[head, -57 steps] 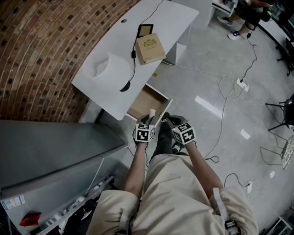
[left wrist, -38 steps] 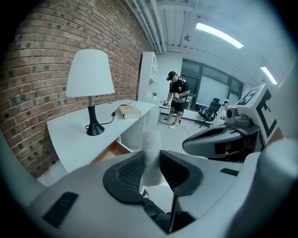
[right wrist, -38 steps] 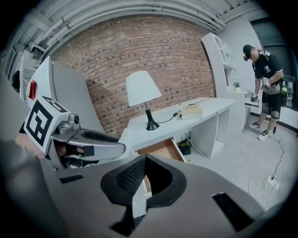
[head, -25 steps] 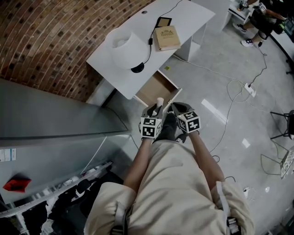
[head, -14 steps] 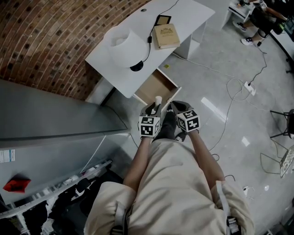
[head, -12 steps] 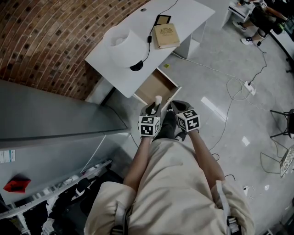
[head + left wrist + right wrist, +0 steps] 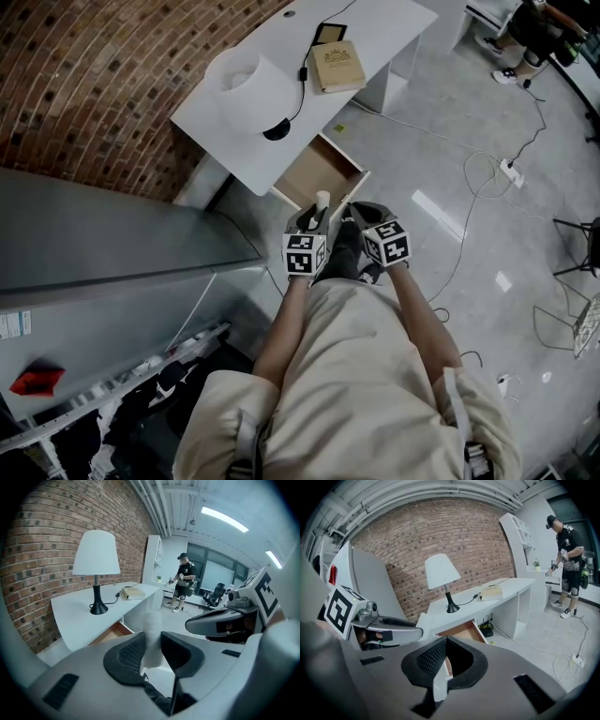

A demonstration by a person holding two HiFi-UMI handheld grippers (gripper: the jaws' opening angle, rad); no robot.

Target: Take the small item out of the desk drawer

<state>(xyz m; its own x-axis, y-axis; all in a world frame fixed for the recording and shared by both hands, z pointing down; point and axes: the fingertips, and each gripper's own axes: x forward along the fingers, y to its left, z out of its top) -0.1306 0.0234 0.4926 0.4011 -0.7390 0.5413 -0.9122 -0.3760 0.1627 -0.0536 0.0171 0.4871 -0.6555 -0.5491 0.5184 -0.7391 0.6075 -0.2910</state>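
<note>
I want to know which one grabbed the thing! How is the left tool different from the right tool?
The left tool has its jaws spread a little and pressed on a small white cylinder; the right tool has its jaws shut tight together. The left tool carries something; the right tool carries nothing. Both are held side by side in front of the open drawer.

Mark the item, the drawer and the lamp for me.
Item [image 7: 152, 631]: left gripper view, its middle, above the fingers.
Drawer [image 7: 314, 174]: head view, bare floor.
Lamp [image 7: 96, 552]: left gripper view, shade.
</note>
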